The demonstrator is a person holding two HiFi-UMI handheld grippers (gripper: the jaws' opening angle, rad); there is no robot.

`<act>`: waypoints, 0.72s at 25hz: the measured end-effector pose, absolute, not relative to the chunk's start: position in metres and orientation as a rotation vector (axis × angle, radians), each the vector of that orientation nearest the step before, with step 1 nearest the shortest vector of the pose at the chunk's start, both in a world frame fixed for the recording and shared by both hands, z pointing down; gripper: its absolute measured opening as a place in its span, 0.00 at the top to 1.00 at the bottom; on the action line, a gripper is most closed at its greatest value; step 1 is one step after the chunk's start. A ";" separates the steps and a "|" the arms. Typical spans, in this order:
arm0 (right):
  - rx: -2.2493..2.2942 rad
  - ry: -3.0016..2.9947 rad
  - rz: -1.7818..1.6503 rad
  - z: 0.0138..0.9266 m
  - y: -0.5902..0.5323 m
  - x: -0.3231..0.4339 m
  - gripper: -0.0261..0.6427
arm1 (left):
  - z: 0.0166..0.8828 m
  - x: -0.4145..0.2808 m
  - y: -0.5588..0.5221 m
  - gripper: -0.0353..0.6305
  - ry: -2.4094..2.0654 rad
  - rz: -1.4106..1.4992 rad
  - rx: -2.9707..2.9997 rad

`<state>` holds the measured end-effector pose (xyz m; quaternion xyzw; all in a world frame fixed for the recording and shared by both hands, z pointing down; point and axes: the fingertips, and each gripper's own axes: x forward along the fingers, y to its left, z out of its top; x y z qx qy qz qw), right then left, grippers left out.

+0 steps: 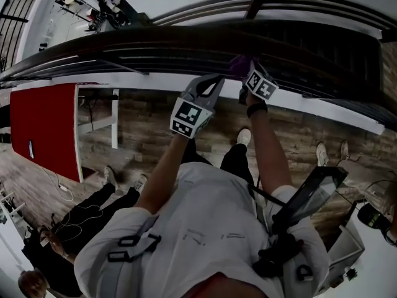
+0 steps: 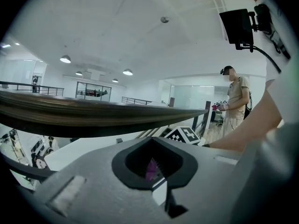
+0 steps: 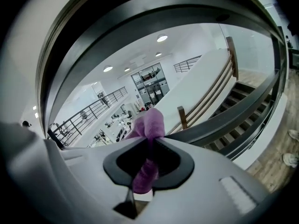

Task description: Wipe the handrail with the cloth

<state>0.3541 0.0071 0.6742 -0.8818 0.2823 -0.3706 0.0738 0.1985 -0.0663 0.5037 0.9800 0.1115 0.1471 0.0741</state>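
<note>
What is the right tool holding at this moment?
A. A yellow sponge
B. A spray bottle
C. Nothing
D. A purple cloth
D: in the right gripper view, the right tool is closed on the purple cloth, which bunches up above its jaws, close by the dark handrail.

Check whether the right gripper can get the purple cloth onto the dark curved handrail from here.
Probably yes: the right gripper is shut on the purple cloth, right at the dark curved handrail, with nothing seen between them.
</note>
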 end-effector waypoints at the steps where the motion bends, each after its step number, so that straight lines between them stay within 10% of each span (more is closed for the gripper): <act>1: -2.655 0.838 -1.111 0.674 0.015 0.359 0.90 | 0.505 0.201 -0.059 0.95 0.349 0.448 2.939; 18: -2.736 0.709 -1.120 0.672 0.164 0.443 0.89 | 0.517 0.269 0.095 0.95 0.643 0.473 2.894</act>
